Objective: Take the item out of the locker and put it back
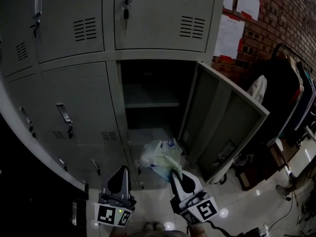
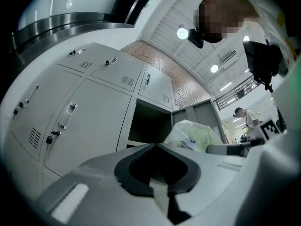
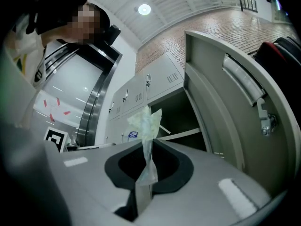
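While the head view looked steeply down, the bag (image 1: 160, 157), a crumpled pale plastic one, lay at the mouth of the open locker (image 1: 148, 83), low at its threshold. The right gripper (image 1: 177, 176) met its near edge and the left gripper (image 1: 118, 174) hung just beside it, clear of the bag. I judged the bag to be in mid-passage across the threshold; whether it was coming out or going back, these frames could not settle. The door (image 1: 222, 127) stood swung wide to the right, and a shelf (image 1: 150, 102) crossed the compartment higher up.

From the left gripper view, that claw's jaws were together with nothing between them, and the bag showed beyond them before the dark opening.

From the right gripper view, the jaws were clamped on a thin twisted strip of the bag, which rose past the tips.

Next, the bag would need carrying clear of the sill, or pushing deep under the shelf, before letting go. A grip on so thin a strip might slip or tear. The door edge stood near the right claw, and a clothes rack (image 1: 296, 83) crowded the floor further right.
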Demonstrator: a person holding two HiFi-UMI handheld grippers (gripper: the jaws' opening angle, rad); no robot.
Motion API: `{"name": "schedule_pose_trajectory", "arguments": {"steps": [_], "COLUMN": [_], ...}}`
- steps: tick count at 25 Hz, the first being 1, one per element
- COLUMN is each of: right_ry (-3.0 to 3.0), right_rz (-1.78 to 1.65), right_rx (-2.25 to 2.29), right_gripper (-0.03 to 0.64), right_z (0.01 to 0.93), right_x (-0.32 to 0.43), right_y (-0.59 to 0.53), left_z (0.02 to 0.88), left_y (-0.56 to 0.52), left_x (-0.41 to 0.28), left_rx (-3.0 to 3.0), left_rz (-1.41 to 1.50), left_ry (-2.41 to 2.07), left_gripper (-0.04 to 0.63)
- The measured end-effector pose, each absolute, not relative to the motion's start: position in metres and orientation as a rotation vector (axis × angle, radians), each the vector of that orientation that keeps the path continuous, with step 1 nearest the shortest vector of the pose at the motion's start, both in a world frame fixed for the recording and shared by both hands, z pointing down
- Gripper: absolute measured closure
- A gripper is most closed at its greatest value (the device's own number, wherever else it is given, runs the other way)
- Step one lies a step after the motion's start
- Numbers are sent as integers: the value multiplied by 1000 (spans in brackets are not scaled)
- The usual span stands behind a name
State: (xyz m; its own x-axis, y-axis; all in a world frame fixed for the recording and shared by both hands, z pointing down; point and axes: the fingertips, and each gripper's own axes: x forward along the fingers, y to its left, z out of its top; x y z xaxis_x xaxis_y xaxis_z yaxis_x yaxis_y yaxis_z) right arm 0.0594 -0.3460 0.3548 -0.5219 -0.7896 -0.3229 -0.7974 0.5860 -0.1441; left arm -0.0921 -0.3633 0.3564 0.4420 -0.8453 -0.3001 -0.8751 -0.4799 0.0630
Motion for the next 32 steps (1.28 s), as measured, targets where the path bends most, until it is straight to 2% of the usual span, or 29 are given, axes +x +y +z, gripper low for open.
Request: {"name": "schedule_pose_trajectory", "arguments": {"steps": [16, 20, 25, 32], "right_ry": [2475, 2505, 2443, 2480], "right_rz": [2, 81, 294, 255], "right_rx": [-1329, -1300, -1423, -1627], "right_gripper": [597, 594, 592, 592], "right_z": [358, 332, 271, 209], "right_x": [56, 49, 62, 55], "right_y": [-341, -342, -405, -548], "left_z": [346, 348, 353, 360], "left_y": [-362, -362, -359, -354], "left_x": [-90, -93, -103, -127], "left_rx": [-2583, -2587, -2588, -2551], "left_rz": [448, 456, 463, 435], "left_ry": [1542, 1552, 1592, 1668], "left_gripper": [591, 591, 589, 590]}}
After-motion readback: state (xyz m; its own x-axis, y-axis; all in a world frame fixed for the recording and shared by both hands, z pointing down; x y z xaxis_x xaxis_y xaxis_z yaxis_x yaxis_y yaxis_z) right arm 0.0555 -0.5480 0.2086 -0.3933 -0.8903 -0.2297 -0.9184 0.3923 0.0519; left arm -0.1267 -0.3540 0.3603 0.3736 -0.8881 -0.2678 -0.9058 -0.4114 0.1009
